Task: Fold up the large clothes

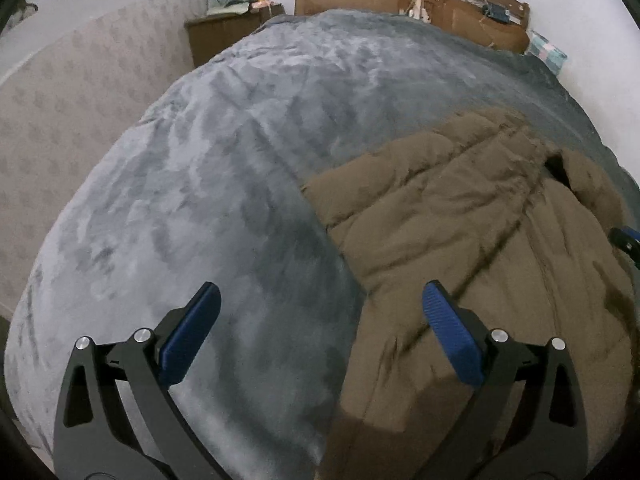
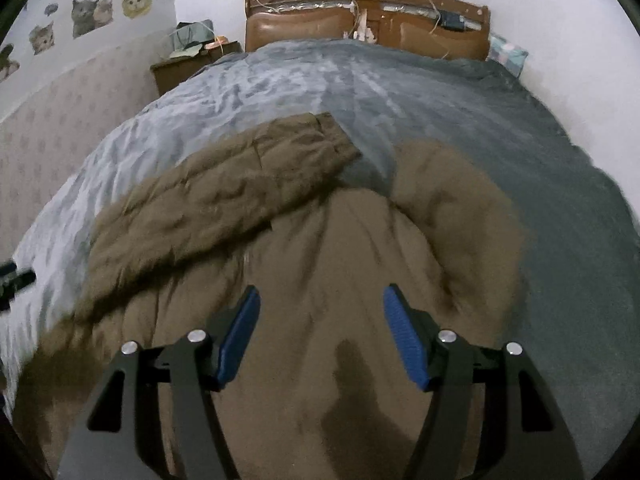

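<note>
A brown padded coat lies spread on a grey plush blanket that covers the bed. My left gripper hangs open above the coat's left edge, half over bare blanket, nothing between its blue pads. In the right wrist view the coat fills the middle, one quilted sleeve folded across its upper left and the blanket beyond it. My right gripper stands open over the coat's body, empty. The tip of the right gripper shows at the left view's right edge. The left gripper peeks in at the right view's left edge.
A wooden headboard with padded panels stands at the bed's far end. A dark nightstand with a green bag sits by the left wall, which carries cat stickers. A checked pillow rests at the far right corner.
</note>
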`<action>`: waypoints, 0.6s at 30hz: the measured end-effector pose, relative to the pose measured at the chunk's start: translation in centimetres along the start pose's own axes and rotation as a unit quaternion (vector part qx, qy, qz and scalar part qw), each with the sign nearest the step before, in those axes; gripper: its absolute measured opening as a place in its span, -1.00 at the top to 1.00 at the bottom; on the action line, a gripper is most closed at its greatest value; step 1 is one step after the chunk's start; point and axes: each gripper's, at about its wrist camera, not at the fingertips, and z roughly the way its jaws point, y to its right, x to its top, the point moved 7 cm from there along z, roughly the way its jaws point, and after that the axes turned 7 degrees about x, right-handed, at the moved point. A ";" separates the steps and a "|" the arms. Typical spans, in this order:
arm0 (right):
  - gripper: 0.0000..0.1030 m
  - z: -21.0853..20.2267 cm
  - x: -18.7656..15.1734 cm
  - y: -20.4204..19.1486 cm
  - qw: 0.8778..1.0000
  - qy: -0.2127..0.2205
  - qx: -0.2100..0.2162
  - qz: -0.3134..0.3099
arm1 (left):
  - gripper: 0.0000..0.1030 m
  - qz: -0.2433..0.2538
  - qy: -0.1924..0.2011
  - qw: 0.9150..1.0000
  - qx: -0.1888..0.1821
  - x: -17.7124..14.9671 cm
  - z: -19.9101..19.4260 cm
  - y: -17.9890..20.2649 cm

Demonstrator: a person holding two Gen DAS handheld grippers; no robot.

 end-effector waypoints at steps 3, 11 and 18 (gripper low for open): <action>-0.26 4.3 2.9 0.3 1.000 -0.002 0.007 0.020 | -0.94 0.002 0.001 1.000 0.001 1.3 1.9 0.6; -0.39 13.4 7.0 1.1 0.997 -0.020 0.021 0.069 | -0.94 0.001 -0.022 1.000 0.012 4.2 7.0 0.2; 0.42 17.2 8.0 -0.1 0.997 -0.021 0.049 0.053 | -0.94 0.008 -0.041 0.999 0.028 3.2 8.1 0.2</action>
